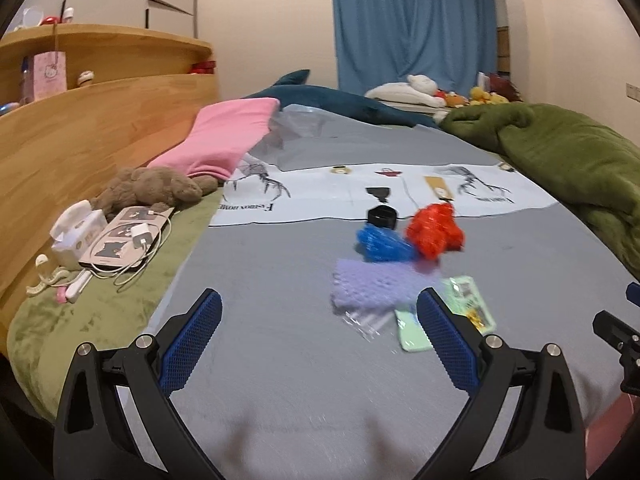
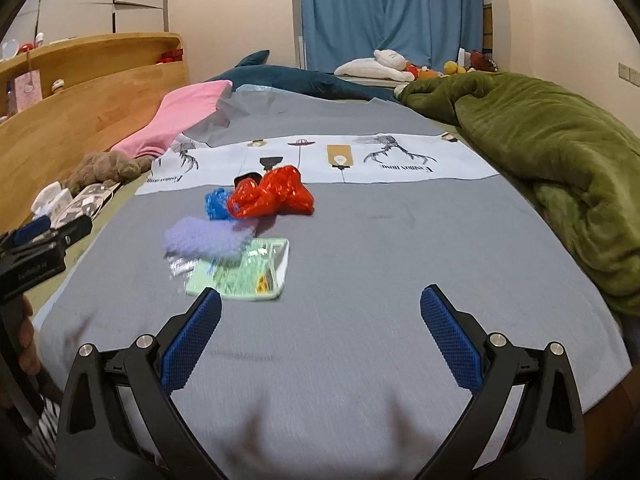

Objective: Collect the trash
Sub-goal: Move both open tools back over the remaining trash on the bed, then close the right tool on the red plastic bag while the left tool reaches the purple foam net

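A small heap of trash lies on the grey bed sheet (image 1: 280, 360): a crumpled red wrapper (image 1: 435, 232), a crumpled blue wrapper (image 1: 382, 244), a purple bubbly sheet (image 1: 372, 286), a clear wrapper (image 1: 362, 322), a pale green packet (image 1: 444, 312) and a small black piece (image 1: 383, 217). My left gripper (image 1: 320, 300) is open and empty, its right finger just short of the green packet. In the right wrist view the red wrapper (image 2: 276, 196), purple sheet (image 2: 204, 238) and green packet (image 2: 244, 274) lie ahead to the left. My right gripper (image 2: 320, 298) is open and empty.
A bunched green blanket (image 2: 560, 168) fills the right side. A pink pillow (image 1: 228, 136), a brown plush toy (image 1: 156, 190), a clear plastic bag (image 1: 296, 128) and a charger with cable (image 1: 140, 236) lie along the wooden headboard (image 1: 80, 128) on the left.
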Demonstrator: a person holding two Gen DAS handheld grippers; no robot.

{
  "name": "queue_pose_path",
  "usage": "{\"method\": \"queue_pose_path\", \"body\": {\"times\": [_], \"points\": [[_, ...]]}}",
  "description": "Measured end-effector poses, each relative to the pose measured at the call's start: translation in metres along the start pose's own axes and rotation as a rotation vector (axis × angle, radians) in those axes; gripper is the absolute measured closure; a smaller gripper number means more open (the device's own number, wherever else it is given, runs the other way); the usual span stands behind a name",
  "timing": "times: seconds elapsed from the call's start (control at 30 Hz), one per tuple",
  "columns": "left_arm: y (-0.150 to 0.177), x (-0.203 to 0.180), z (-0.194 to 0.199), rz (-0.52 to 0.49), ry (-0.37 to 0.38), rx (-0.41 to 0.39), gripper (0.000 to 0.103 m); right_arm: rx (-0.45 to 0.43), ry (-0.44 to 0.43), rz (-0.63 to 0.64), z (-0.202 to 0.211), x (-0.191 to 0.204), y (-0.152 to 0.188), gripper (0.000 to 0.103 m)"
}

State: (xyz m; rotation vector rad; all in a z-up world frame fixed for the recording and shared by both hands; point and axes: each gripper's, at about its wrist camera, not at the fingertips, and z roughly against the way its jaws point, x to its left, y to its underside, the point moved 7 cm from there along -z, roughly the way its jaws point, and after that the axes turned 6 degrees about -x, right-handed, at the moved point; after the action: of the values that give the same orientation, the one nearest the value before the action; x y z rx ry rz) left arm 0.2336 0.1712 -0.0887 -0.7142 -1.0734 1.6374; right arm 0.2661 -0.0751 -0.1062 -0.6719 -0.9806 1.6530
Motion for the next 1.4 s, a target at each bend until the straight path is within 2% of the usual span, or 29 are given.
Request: {"method": "queue_pose_path", "body": {"times": [0.2,0.4,0.5,0.77,0.97,1.1,1.13,1.2,1.23,1.27,1.4], "points": [[-0.002,0.006,-0.043,0.003,-0.023,0.039,0.008,-0.002,-0.012,0.03,-0.051,0.02,-0.013,0.005],[-0.015,0.005,-0.074,-0.009,-0.04,0.036,0.008,-0.03,-0.017,0.06,-0.101,0.033,-0.024,0.005],[-0.017,0.007,-0.092,0.006,-0.052,0.058,0.008,-0.012,-0.017,0.064,-0.128,0.038,-0.027,0.005],[-0.019,0.013,-0.119,-0.031,-0.1,0.073,0.008,0.003,-0.034,0.097,-0.178,0.058,-0.028,0.005],[-0.017,0.042,-0.134,0.042,-0.155,0.111,0.008,0.007,-0.069,0.109,-0.2,0.08,-0.037,0.005],[-0.012,0.053,-0.141,0.108,-0.161,0.144,0.008,0.014,-0.066,0.146,-0.213,0.093,-0.039,0.005],[-0.011,0.053,-0.141,0.113,-0.161,0.148,0.008,0.017,-0.063,0.153,-0.215,0.094,-0.039,0.008],[-0.009,0.051,-0.142,0.109,-0.159,0.152,0.008,0.014,-0.076,0.16,-0.215,0.096,-0.038,0.032],[-0.009,0.048,-0.142,0.101,-0.156,0.151,0.008,0.023,-0.105,0.158,-0.214,0.097,-0.037,0.057],[-0.009,0.046,-0.142,0.096,-0.153,0.149,0.008,0.028,-0.107,0.156,-0.215,0.096,-0.037,0.071],[-0.008,0.031,-0.139,0.065,-0.124,0.141,0.008,0.003,-0.084,0.118,-0.203,0.076,-0.038,0.085]]}}
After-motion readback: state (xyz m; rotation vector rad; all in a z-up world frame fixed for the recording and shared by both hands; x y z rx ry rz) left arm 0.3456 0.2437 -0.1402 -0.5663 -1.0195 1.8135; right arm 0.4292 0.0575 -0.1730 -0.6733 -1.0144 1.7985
